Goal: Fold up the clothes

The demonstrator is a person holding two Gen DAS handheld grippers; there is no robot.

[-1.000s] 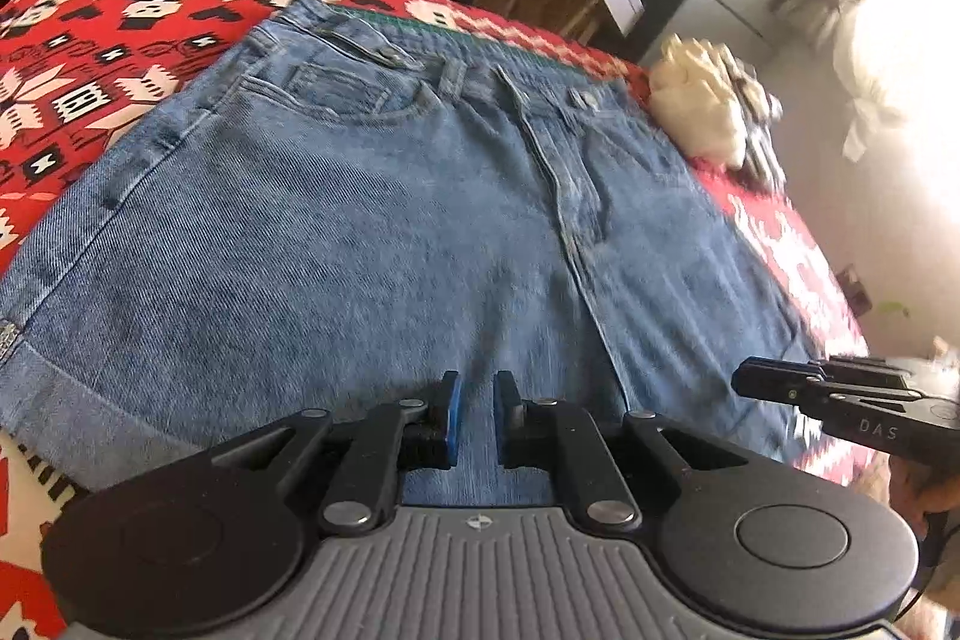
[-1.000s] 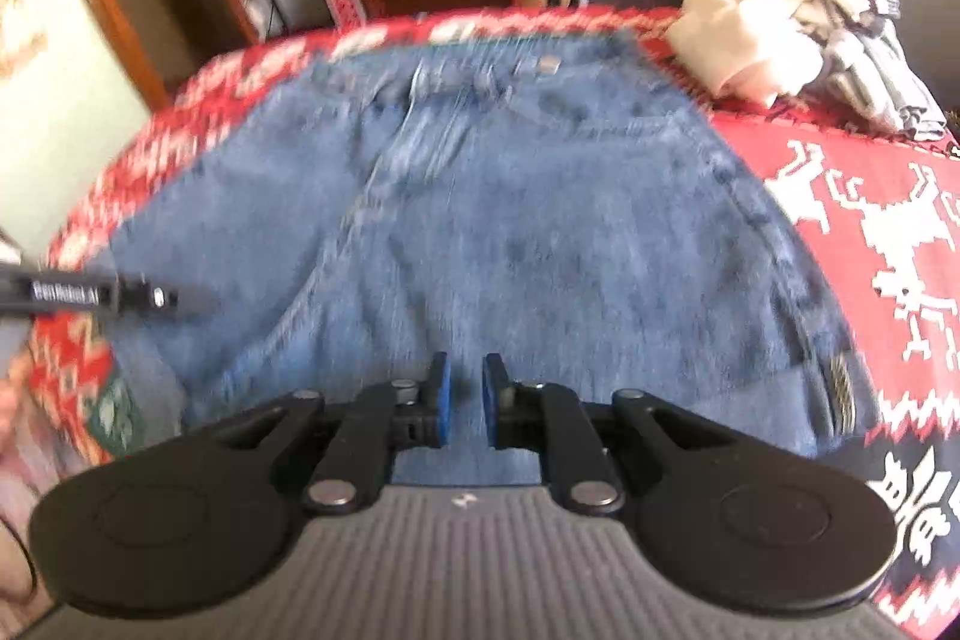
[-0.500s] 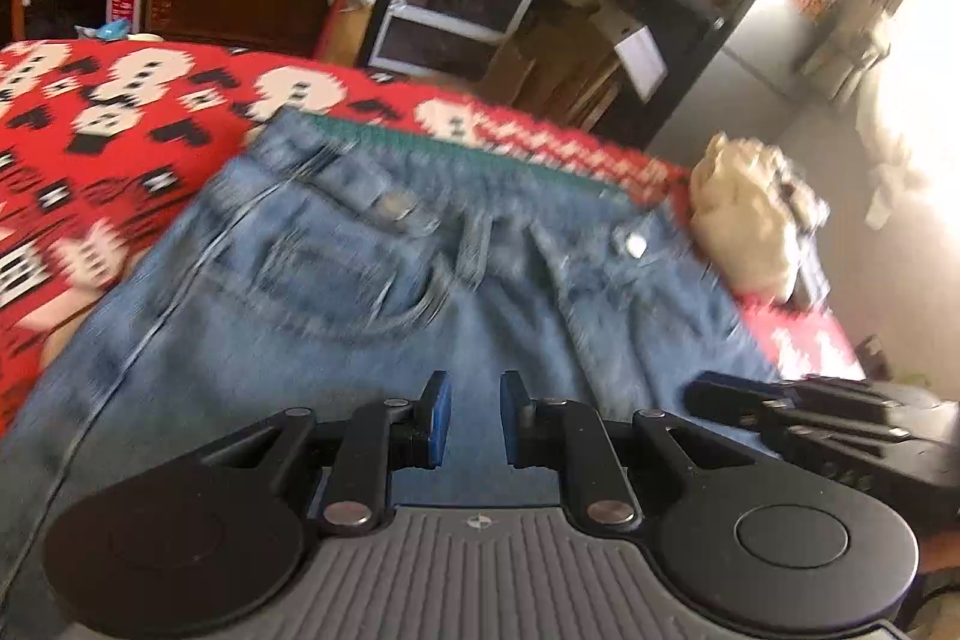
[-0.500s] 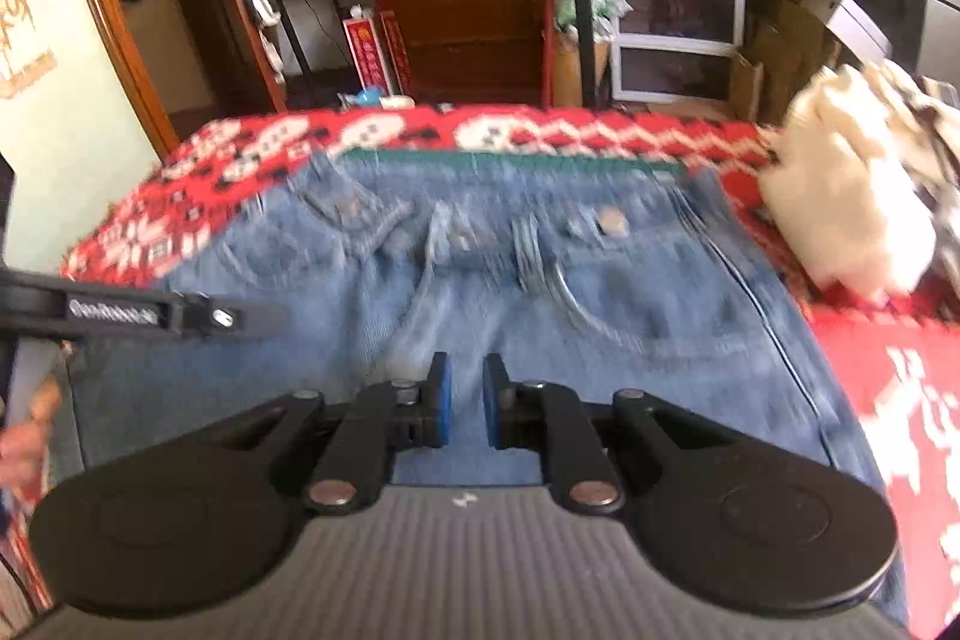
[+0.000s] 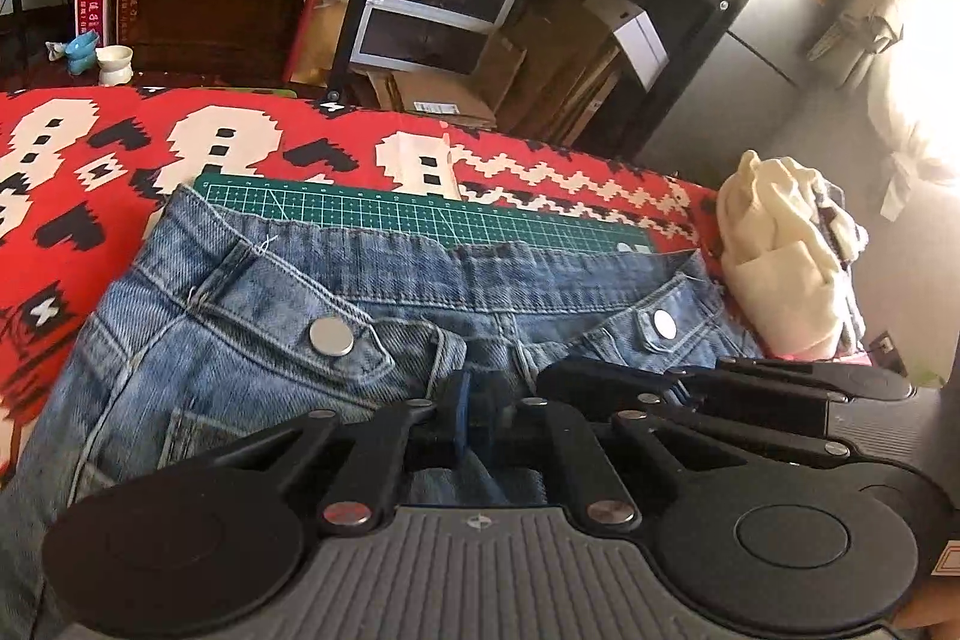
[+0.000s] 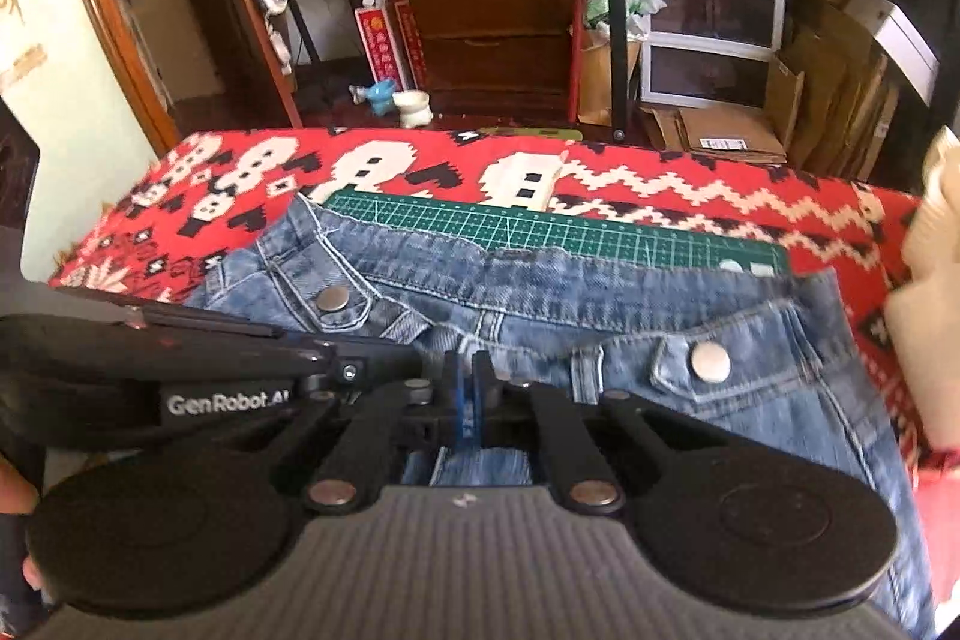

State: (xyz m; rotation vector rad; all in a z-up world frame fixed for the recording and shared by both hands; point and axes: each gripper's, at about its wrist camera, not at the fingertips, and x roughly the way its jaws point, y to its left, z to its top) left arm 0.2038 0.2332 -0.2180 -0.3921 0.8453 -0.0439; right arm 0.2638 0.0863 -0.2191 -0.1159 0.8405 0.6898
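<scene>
Blue denim shorts [image 5: 252, 340] lie on a red patterned blanket [image 5: 90, 172], waistband at the far side with two metal buttons showing. In the left wrist view my left gripper [image 5: 480, 400] sits low just short of the waistband, its blue pads nearly together with denim pinched between them. My right gripper [image 6: 465, 379] is right beside it over the shorts [image 6: 690, 316], shut on denim the same way. Each tool shows in the other's view: the right one [image 5: 690, 388] to the right, the left one [image 6: 228, 358] to the left. The pinched cloth is mostly hidden under the fingers.
A green cutting mat [image 5: 420, 214] pokes out beyond the waistband. A pile of cream clothes [image 5: 780, 268] sits at the blanket's right end. Beyond the table stand a drawer unit [image 6: 708, 10], cardboard boxes [image 5: 540, 58] and a wooden dresser [image 6: 492, 34].
Both grippers have travelled forward from the hem end of the shorts to the waistband, side by side, and their fingers have drawn closer together.
</scene>
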